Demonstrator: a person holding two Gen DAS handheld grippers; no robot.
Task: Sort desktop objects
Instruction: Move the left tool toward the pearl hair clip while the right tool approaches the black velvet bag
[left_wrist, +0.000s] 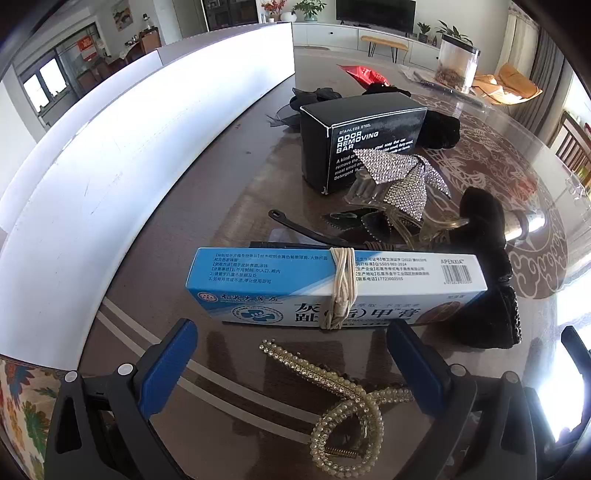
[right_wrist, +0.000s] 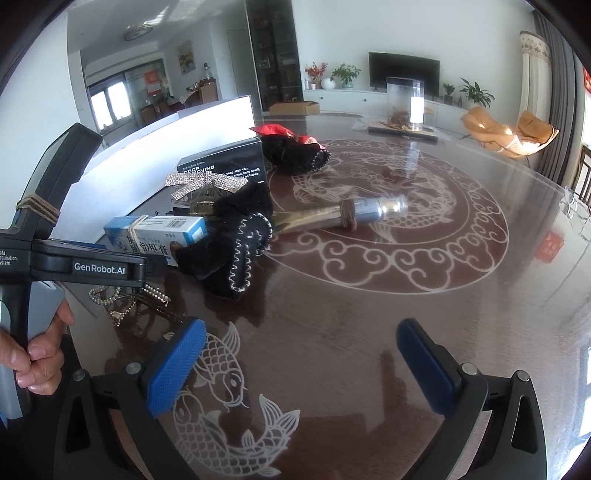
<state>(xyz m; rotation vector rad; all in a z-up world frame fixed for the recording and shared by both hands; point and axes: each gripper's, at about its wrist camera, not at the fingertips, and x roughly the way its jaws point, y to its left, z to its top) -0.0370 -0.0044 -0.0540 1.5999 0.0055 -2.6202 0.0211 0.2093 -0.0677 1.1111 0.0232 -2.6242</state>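
My left gripper (left_wrist: 295, 354) is open and low over the table, its blue pads either side of a pearl and rhinestone hair clip (left_wrist: 343, 398) without touching it. Just beyond lies a blue-and-white ointment box (left_wrist: 280, 280) with a beige hair tie (left_wrist: 341, 288) wound round it. Behind it are a thin black hair clip (left_wrist: 303, 229), a rhinestone bow clip (left_wrist: 399, 173), a black "odor removing bar" box (left_wrist: 362, 144) and a black scrunchie (left_wrist: 487, 266). My right gripper (right_wrist: 303, 354) is open over bare table with a fish pattern, holding nothing.
A long white tray wall (left_wrist: 147, 147) curves along the left. A metal-capped bottle (right_wrist: 343, 214) lies on its side mid-table. Farther back are a second black scrunchie (right_wrist: 295, 151), a red packet (right_wrist: 277, 130) and a glass jar (right_wrist: 404, 105). A hand (right_wrist: 37, 354) grips the left tool.
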